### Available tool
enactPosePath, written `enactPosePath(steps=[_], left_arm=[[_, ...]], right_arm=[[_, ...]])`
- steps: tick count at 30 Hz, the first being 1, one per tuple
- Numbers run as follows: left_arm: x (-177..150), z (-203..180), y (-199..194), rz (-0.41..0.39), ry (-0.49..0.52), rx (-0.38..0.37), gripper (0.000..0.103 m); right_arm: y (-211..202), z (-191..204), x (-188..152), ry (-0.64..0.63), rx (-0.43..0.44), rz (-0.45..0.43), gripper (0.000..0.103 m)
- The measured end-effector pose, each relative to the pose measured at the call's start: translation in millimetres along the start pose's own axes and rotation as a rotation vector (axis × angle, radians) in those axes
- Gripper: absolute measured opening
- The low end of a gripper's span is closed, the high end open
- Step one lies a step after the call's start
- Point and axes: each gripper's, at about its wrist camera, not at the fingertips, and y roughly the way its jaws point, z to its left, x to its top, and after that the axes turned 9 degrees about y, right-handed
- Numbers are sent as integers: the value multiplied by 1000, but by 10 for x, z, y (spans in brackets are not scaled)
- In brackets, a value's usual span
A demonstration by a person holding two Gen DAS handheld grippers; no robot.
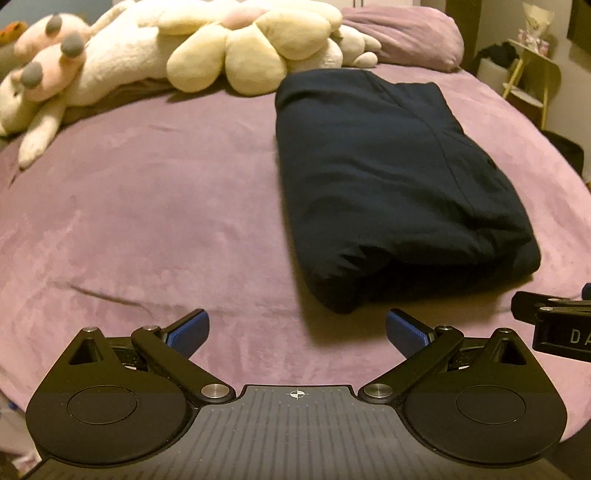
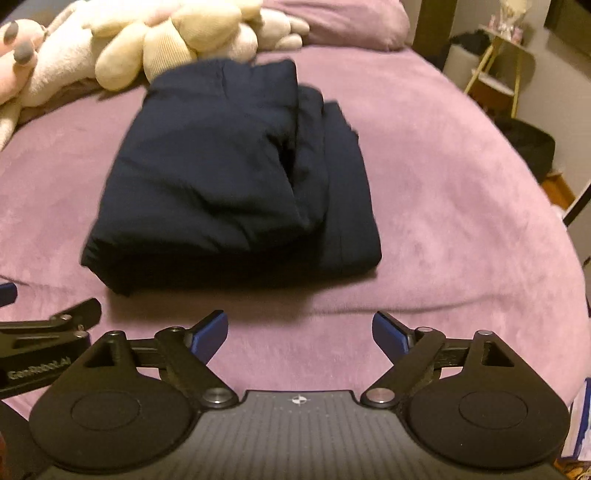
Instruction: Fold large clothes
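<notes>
A dark navy garment [image 1: 391, 184] lies folded into a thick rectangular bundle on the purple bedspread [image 1: 147, 206]; in the right wrist view the same garment [image 2: 229, 184] sits straight ahead with stacked layers along its right side. My left gripper [image 1: 297, 332] is open over bare bedspread, just short of the bundle's near left corner, with nothing between its blue pads [image 1: 190, 332]. My right gripper [image 2: 299, 332] is open too, hanging short of the bundle's near edge, and it holds nothing. Each gripper shows at the edge of the other's view.
Cream and pink plush toys [image 1: 155, 55] are piled along the head of the bed, beside a purple pillow [image 1: 406, 33]. To the right of the bed stand a small pale yellow side table [image 2: 498, 62] and a dark round basket [image 2: 532, 147].
</notes>
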Motion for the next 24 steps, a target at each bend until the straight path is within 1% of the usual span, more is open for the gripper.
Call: enactPosePath(steps=[5, 13, 24], left_arm=[[9, 34, -1, 10, -27, -30, 103], [18, -13, -15, 3, 2, -19, 103], [31, -38, -34, 5, -5, -36, 103]], right_arm=[[-56, 1, 62, 11, 7, -9, 88], [-67, 40, 65, 10, -17, -19, 88], [-48, 28, 64, 15, -25, -17, 88]])
